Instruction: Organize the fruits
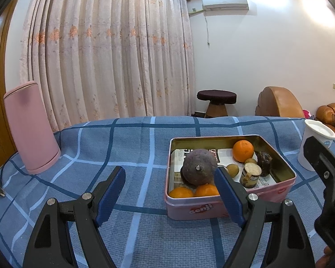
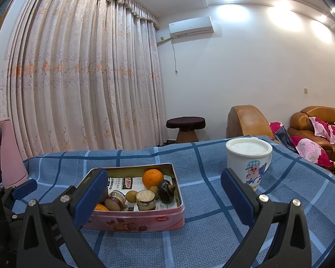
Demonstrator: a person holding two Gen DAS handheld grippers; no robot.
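A pink tin box (image 1: 279,195) (image 2: 145,222) sits on the blue checked cloth and holds the fruit. In it lie a large dark purple round fruit (image 1: 198,167), an orange (image 1: 243,151) (image 2: 152,178) at the back, two oranges (image 1: 193,191) at the front, a small greenish fruit (image 1: 232,169) (image 2: 131,196), a dark brown wrinkled piece (image 1: 264,159) (image 2: 166,191) and a cut brown chunk (image 1: 250,175) (image 2: 145,199). My left gripper (image 1: 169,197) is open and empty, just in front of the box's left half. My right gripper (image 2: 165,197) is open and empty, in front of the box's right side.
A white cartoon mug with a lid (image 2: 249,159) (image 1: 315,144) stands right of the box. A pink cylinder (image 1: 32,127) with a power cord (image 1: 1,186) stands at the far left. Beyond the table are curtains, a dark stool (image 1: 216,102) and brown armchairs (image 2: 248,121).
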